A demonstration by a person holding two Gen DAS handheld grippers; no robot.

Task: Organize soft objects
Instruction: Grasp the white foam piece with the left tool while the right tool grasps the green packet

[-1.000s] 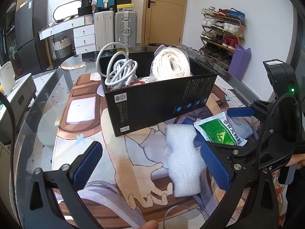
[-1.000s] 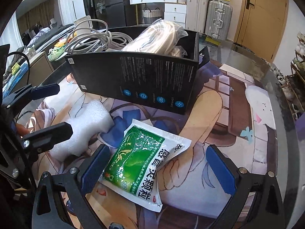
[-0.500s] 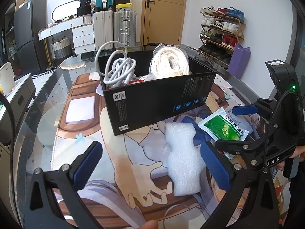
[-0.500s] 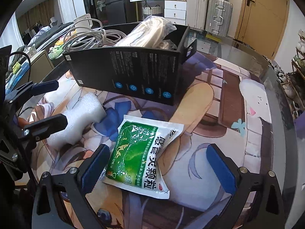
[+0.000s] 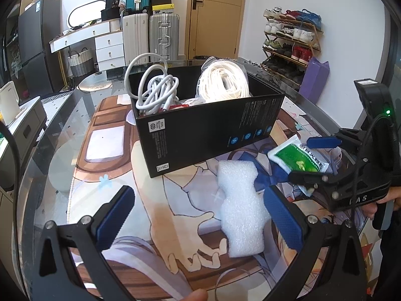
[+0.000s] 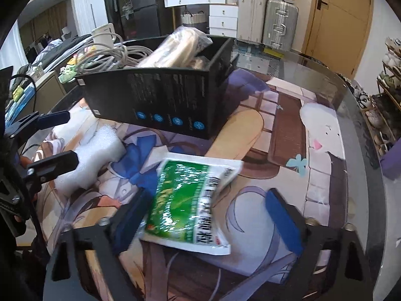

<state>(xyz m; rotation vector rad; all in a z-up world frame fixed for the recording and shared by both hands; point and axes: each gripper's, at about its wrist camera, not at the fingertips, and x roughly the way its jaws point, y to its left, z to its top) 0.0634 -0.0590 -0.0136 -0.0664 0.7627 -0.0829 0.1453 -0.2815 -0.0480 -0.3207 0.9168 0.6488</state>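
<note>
Two grippers: both over a glass table covered by a printed mat.
Left gripper: jaws wide apart, nothing pressed between them; the foam lies on the mat just inside its right finger, at about 3 o'clock of the jaw gap.
Right gripper: jaws closing, with the pouch between them; the left finger is blurred at the pouch's left edge, the right finger stands clear of it.
Pouch: green and white, flat on the mat, at 6 o'clock from the box in the right wrist view; blurred.
Foam: white block flat on the mat, at 5 o'clock from the box in the left wrist view, apart from the pouch.
Box: black, open-topped, on the mat.
Cable: white tangle in the box's left half, looping above the rim.
Rope: white coil in a clear bag, in the box's right half.
</note>
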